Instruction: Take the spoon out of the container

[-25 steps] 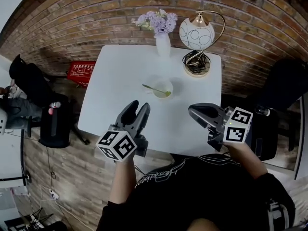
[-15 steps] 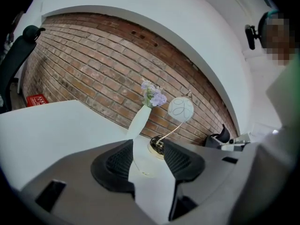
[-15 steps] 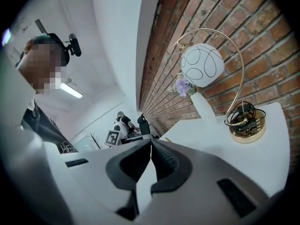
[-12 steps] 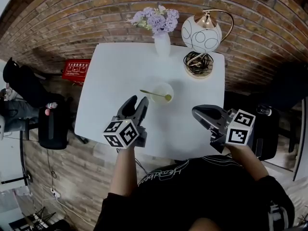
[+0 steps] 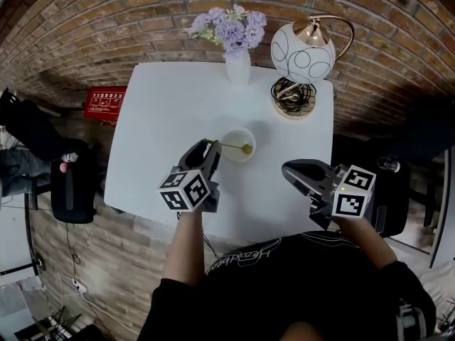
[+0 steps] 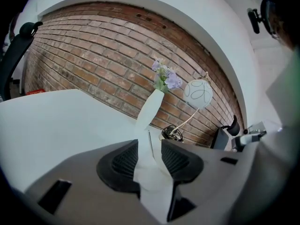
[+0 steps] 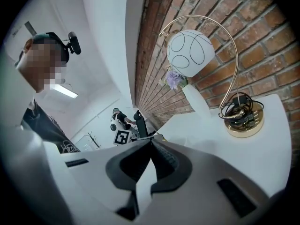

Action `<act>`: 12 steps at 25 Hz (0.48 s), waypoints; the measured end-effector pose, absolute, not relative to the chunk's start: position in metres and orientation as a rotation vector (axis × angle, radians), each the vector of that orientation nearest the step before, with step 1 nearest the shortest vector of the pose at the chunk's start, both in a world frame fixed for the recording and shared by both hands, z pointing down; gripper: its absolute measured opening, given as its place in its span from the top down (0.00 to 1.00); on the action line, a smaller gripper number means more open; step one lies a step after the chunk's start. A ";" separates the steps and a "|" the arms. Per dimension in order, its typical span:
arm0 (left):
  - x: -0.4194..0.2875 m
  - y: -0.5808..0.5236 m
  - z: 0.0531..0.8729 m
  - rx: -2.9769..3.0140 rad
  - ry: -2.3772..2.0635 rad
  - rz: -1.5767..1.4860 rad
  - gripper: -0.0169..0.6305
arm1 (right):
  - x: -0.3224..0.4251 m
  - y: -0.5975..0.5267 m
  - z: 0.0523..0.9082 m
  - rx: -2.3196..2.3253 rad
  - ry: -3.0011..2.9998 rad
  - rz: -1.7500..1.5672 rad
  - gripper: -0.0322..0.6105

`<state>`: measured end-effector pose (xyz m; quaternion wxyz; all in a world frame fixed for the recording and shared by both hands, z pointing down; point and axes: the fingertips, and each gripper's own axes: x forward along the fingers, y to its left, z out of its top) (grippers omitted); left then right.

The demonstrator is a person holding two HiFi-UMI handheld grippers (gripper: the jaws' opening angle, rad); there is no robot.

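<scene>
With the left gripper [image 5: 206, 150] closing its jaws, pads not yet touching, round the handle of the spoon [image 5: 227, 145] poking out at nine o'clock of the container [image 5: 234, 156], I'd pinch squarely and lift gently, leaving the right gripper [image 5: 288, 169] clamped shut on nothing at five o'clock
</scene>
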<state>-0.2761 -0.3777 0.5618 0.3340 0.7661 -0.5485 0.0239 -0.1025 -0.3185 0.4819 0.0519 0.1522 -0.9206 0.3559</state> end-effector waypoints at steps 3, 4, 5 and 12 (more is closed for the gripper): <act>-0.275 -0.380 0.566 1.992 -1.432 0.052 0.77 | -0.107 -0.319 0.487 0.447 -2.787 1.093 0.95; -0.275 -0.381 0.567 1.989 -1.429 0.046 0.79 | -0.107 -0.319 0.488 0.445 -2.784 1.093 0.95; -0.275 -0.382 0.567 1.988 -1.426 0.041 0.82 | -0.108 -0.319 0.489 0.442 -2.781 1.091 0.95; -0.273 -0.385 0.565 1.988 -1.441 0.036 0.92 | -0.115 -0.315 0.491 0.405 -2.778 1.069 0.95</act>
